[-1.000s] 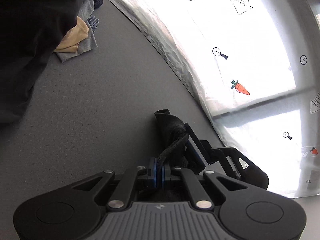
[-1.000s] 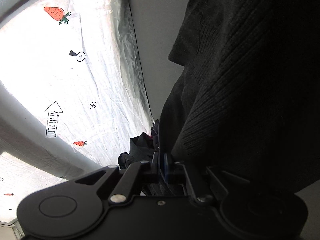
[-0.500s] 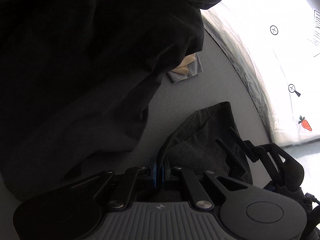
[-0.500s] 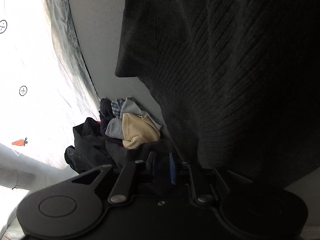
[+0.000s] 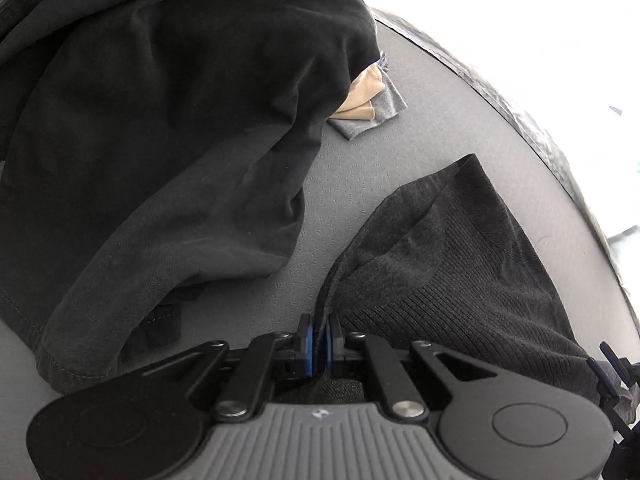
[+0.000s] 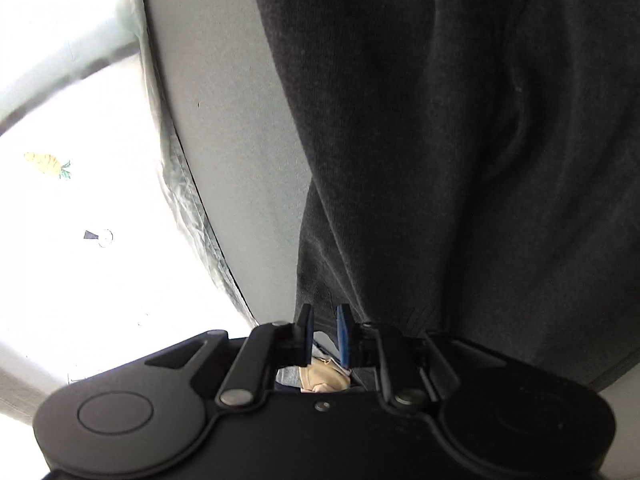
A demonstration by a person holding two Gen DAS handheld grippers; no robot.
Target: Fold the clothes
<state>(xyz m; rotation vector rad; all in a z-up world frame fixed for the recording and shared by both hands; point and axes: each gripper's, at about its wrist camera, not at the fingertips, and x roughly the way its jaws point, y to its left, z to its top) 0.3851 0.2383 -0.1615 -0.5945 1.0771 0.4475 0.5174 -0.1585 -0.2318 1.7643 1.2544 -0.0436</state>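
A dark ribbed knit garment [image 5: 452,264] lies on the grey table [image 5: 352,184]. My left gripper [image 5: 319,334] is shut on its near edge, low over the table. In the right wrist view the same dark garment [image 6: 460,140] fills the right side. My right gripper [image 6: 323,330] is open, with a gap between its blue pads and nothing between them; the garment's edge hangs just beyond the fingertips.
A larger black garment [image 5: 168,132] lies on the left of the table. A tan and grey pile of clothes [image 5: 368,104] sits behind it and shows under the right gripper [image 6: 320,376]. A white printed sheet [image 6: 80,220] runs along the table's edge.
The right gripper has opened and let go of the garment. The left gripper has moved lower and the knit garment has spread out on the table.
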